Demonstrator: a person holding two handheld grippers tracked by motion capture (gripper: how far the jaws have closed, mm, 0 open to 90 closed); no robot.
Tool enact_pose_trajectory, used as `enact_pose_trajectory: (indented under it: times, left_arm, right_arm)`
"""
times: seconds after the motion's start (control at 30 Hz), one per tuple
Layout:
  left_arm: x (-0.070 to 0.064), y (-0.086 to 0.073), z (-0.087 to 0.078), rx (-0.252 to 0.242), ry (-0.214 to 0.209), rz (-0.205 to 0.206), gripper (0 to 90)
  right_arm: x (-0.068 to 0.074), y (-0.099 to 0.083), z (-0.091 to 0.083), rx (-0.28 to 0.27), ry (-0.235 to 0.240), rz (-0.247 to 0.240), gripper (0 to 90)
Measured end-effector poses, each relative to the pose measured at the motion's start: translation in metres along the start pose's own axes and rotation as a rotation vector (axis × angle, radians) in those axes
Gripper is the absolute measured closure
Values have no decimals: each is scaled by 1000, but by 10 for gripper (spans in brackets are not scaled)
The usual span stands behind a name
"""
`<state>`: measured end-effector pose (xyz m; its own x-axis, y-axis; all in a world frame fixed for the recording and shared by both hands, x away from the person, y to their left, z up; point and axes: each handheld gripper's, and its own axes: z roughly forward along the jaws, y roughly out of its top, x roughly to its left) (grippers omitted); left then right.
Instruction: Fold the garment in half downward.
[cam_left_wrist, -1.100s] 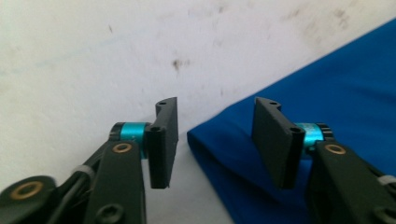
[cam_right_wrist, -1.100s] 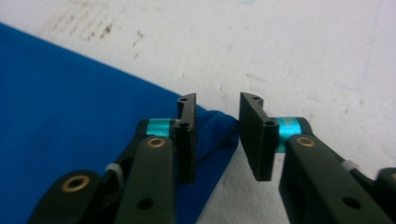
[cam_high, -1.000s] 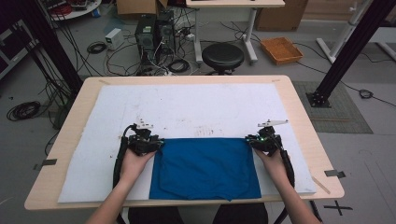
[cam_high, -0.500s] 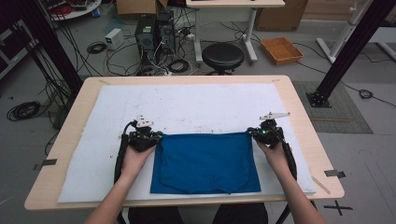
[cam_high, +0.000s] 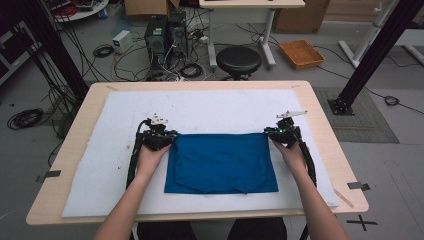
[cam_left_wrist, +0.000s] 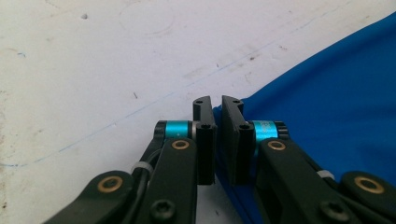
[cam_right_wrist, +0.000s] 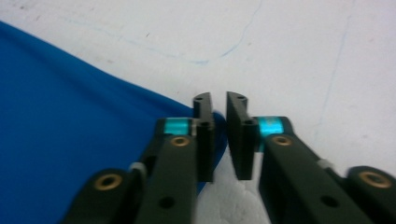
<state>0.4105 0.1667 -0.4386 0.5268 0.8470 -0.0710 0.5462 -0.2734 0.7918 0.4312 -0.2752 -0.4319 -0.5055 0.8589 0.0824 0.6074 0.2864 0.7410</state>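
Observation:
A blue cloth (cam_high: 220, 162) lies flat on the white mat (cam_high: 210, 107), its near edge folded under. My left gripper (cam_high: 171, 136) pinches the cloth's far left corner, and my right gripper (cam_high: 268, 132) pinches its far right corner. In the left gripper view the jaws of the left gripper (cam_left_wrist: 218, 100) stand almost together, with the corner of the blue cloth (cam_left_wrist: 336, 93) caught between them. In the right gripper view the right gripper (cam_right_wrist: 218, 98) holds the corner of the blue cloth (cam_right_wrist: 70, 116) the same way. The far edge is pulled straight between the two grippers.
The white mat covers most of a wooden table (cam_high: 325, 130), with bare mat beyond the cloth and on both sides. Behind the table on the floor are a black stool (cam_high: 238, 60), computer towers (cam_high: 162, 32), cables and an orange tray (cam_high: 301, 53).
Both grippers have moved away from the person, carrying the cloth's far corners with them. The whole cloth has slid farther onto the mat.

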Motion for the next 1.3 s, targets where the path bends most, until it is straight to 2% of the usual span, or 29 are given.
enact_pose_trajectory:
  times: [0.03,0.1,0.23,0.33,0.4,0.47,0.6,0.63,0.7,0.77,0.83,0.97,1.3]
  left_arm:
    - [0,0,-2,-6,3,-5,758]
    - [0,1,-8,-36,-14,-15,655]
    - [-5,0,-30,-101,-10,34,525]
    - [-8,-2,-49,-139,-14,63,490]
    - [-11,-7,-64,-165,-16,80,463]
    - [-13,-12,-74,-182,-20,94,435]
    - [-16,-25,-94,-212,-58,114,417]
    - [-16,-27,-97,-217,-68,116,411]
    - [-16,-30,-101,-217,-94,123,408]
    - [-16,-30,-104,-213,-108,132,367]
    - [-15,-30,-105,-222,-119,126,366]
    - [-18,-28,-110,-237,-117,140,358]
    - [-16,-32,-115,-227,-101,149,358]
  right_arm:
    - [0,0,-2,-7,0,-1,775]
    - [0,1,-7,-32,3,7,696]
    - [-2,1,-21,-71,26,19,603]
    - [1,0,-35,-91,37,15,523]
    - [6,-2,-46,-109,42,-7,489]
    - [13,-6,-60,-134,48,-44,467]
    - [21,-16,-79,-157,41,-99,449]
    - [22,-20,-84,-168,39,-108,447]
    - [21,-27,-89,-188,32,-92,429]
    - [17,-33,-93,-206,33,-42,420]
    - [10,-33,-97,-208,49,14,395]
    - [5,-33,-102,-240,49,26,384]
    - [4,-31,-96,-226,59,24,369]
